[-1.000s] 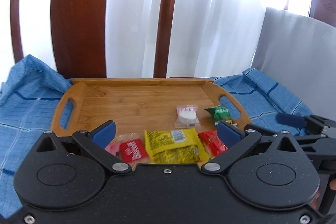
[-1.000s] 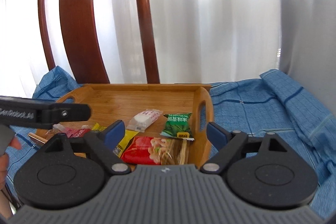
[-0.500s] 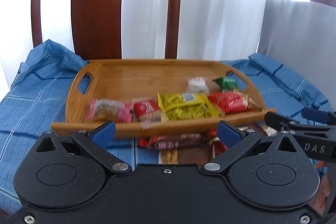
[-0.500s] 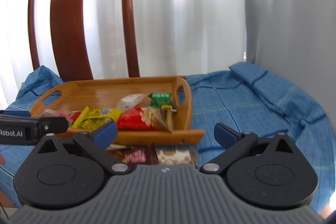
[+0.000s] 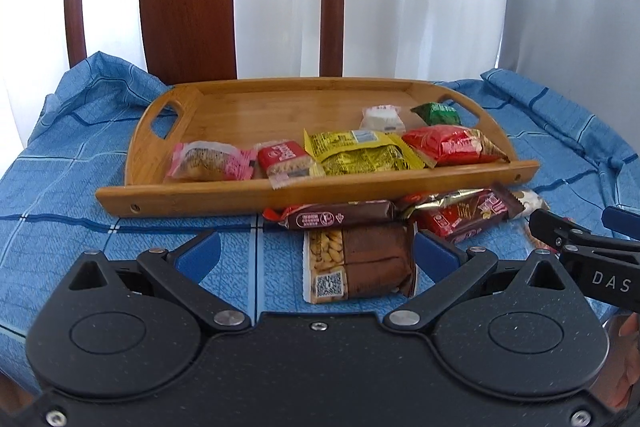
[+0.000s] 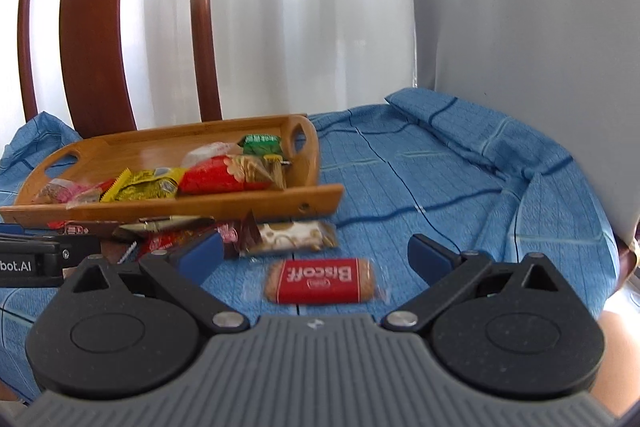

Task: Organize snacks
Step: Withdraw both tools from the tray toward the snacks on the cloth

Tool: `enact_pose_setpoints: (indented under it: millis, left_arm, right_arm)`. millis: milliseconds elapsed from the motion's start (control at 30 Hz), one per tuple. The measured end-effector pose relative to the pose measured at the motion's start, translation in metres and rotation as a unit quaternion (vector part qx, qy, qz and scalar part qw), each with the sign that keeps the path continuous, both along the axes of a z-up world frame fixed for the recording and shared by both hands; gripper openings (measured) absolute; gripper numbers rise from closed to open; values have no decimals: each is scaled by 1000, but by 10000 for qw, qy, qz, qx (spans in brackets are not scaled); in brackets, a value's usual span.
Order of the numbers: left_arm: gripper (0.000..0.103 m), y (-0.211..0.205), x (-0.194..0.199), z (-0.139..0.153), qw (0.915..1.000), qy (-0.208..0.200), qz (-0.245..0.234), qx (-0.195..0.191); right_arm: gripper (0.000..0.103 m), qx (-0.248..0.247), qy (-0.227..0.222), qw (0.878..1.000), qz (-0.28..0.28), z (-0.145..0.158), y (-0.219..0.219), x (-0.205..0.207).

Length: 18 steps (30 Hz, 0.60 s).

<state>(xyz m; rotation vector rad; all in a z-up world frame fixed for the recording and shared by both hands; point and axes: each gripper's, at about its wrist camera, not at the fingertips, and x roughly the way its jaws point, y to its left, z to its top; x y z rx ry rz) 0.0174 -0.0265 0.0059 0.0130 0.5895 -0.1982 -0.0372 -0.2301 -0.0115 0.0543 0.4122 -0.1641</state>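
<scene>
The left gripper (image 5: 316,253) hangs with its blue fingers (image 5: 434,250) spread wide and pinching nothing; a brown peanut bar (image 5: 358,267) lies flat on the blue tablecloth (image 5: 80,163) between them, nearer the right-hand pad, and I cannot tell whether that pad touches its wrapper. The right gripper (image 6: 316,253) is likewise spread wide and empty-handed, with a red Biscoff packet (image 6: 322,281) lying on the cloth between its fingers, apart from both pads. Beyond both lies the wooden tray (image 5: 312,193), holding several snacks, with more wrapped bars (image 5: 464,217) just beside its near rim.
</scene>
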Motion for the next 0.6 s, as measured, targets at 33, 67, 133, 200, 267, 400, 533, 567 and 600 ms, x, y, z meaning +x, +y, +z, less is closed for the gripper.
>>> enact_pose_setpoints:
  millis: [33,67,133,200,267,400,533,567,600]
  left_arm:
    - [103,-1,0,-1,10000,16,-5,-8]
    - [103,-1,0,-2,10000,28,-16,-14]
    - [103,-3,1,-4,10000,60,-28,4]
    - [103,-5,1,-5,10000,79,-51,11]
    - [103,-6,0,-6,9999,79,-71,13]
    - [103,-8,-1,-7,9998,122,-142,20]
    - [99,-5,-1,-5,9992,248,-234,-229]
    - [99,-4,-1,-4,9989,261,-257,-308]
    - [98,-4,-1,-4,9987,266,-268,-347]
  right_arm:
    - [103,5,21,10000,-21,-1,0,0]
    - [103,9,37,10000,-29,-2,0,0]
    - [101,21,72,10000,-17,-4,0,0]
    - [100,20,101,9999,0,-5,1,0]
    - [100,17,118,9999,3,-7,2,0]
    - [96,23,152,9999,-15,-9,2,1]
    - [90,43,242,9997,-22,-12,2,1]
    - [88,21,268,9996,-38,-13,2,2]
    - [87,-53,256,9996,-49,-14,3,1]
